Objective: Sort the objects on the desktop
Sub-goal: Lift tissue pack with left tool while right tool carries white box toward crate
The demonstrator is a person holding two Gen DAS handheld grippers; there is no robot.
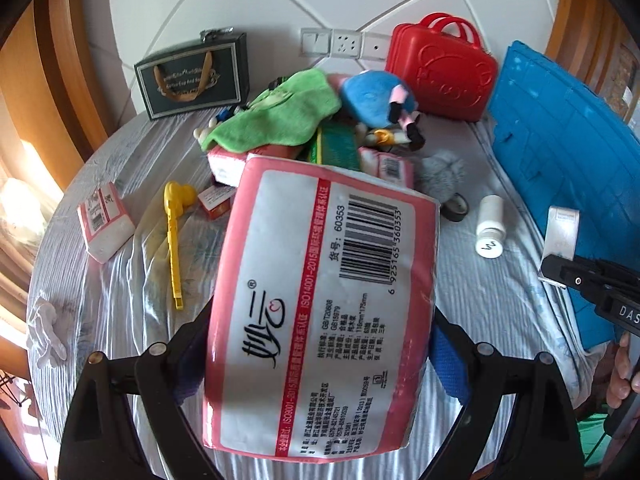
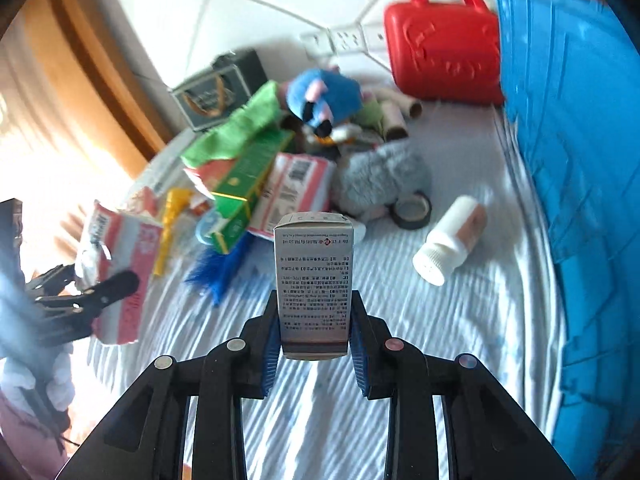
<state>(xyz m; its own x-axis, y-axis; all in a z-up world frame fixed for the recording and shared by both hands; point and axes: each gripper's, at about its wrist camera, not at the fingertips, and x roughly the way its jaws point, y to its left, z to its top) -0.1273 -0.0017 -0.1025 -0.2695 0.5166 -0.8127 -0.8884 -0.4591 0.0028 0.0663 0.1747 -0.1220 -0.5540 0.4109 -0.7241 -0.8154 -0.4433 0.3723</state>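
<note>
A large pink-and-white tissue pack (image 1: 320,280) with a barcode fills the left wrist view. My left gripper (image 1: 320,348) is shut on it, jaws spread wide against its two sides, and holds it above the striped tablecloth (image 1: 120,300). My right gripper (image 2: 314,308) is shut on a small grey medicine box (image 2: 314,256) standing upright between the blue pads. The same box (image 1: 562,232) shows at the right edge of the left wrist view. In the right wrist view, the tissue pack (image 2: 120,264) hangs at the left in the other gripper.
A pile lies at the back: green cloth (image 1: 276,112), blue plush toy (image 1: 372,96), green box (image 2: 244,184), more tissue packs. Around it are a red case (image 1: 440,76), blue crate (image 1: 560,152), black gift bag (image 1: 192,76), white bottle (image 1: 490,224), yellow tool (image 1: 174,232), tape roll (image 2: 412,210).
</note>
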